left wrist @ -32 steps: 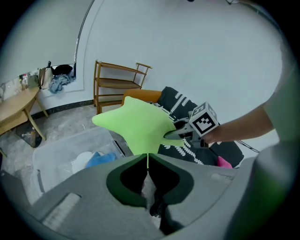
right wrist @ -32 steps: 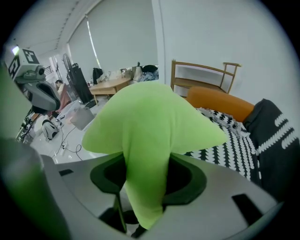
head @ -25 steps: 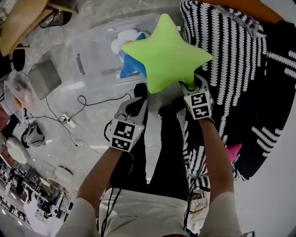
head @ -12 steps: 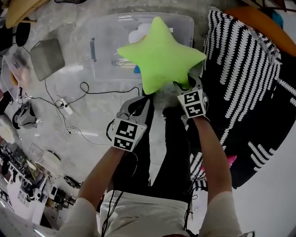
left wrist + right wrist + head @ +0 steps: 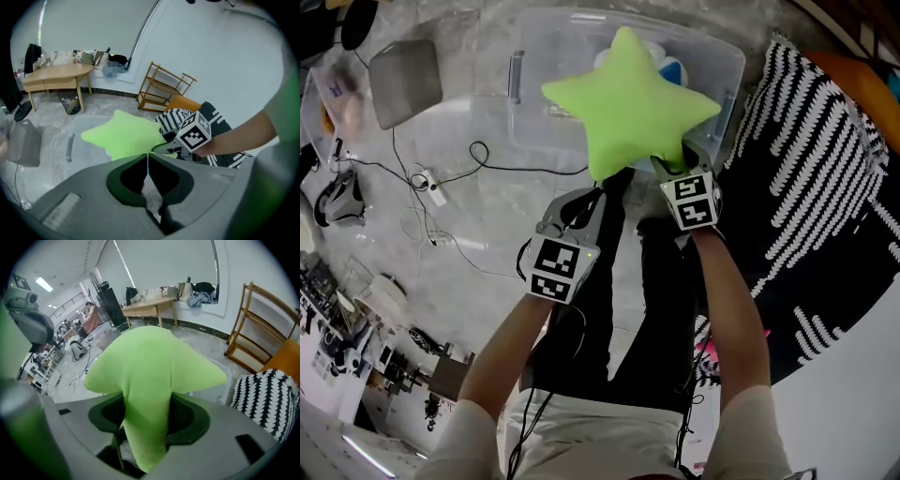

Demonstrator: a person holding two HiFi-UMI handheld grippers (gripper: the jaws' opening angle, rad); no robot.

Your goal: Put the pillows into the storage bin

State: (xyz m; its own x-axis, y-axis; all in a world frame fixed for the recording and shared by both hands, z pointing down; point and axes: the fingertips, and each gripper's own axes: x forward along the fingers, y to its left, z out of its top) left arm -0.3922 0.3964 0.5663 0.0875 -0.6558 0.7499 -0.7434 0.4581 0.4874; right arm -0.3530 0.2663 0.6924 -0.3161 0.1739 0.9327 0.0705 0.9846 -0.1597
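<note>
A lime-green star pillow (image 5: 623, 103) hangs over the clear plastic storage bin (image 5: 525, 112) on the floor. My right gripper (image 5: 670, 167) is shut on the star's lower point, and in the right gripper view that point (image 5: 150, 376) fills the gap between the jaws; they have just been opening slightly with the pillow still between them. My left gripper (image 5: 579, 202) is shut and empty, just left of and below the pillow. In the left gripper view its pads (image 5: 147, 161) meet, with the pillow (image 5: 124, 136) ahead. A white and blue pillow (image 5: 670, 66) lies inside the bin.
A black-and-white patterned cushion (image 5: 825, 187) spreads out at the right. Cables and a power strip (image 5: 436, 187) trail over the floor at the left, near a grey flat lid (image 5: 403, 80). A wooden shelf (image 5: 164, 89) and table (image 5: 56, 75) stand by the far wall.
Both grippers have moved forward and down, carrying the green star from beside the patterned cushion to over the bin. The left gripper stayed shut and empty.
</note>
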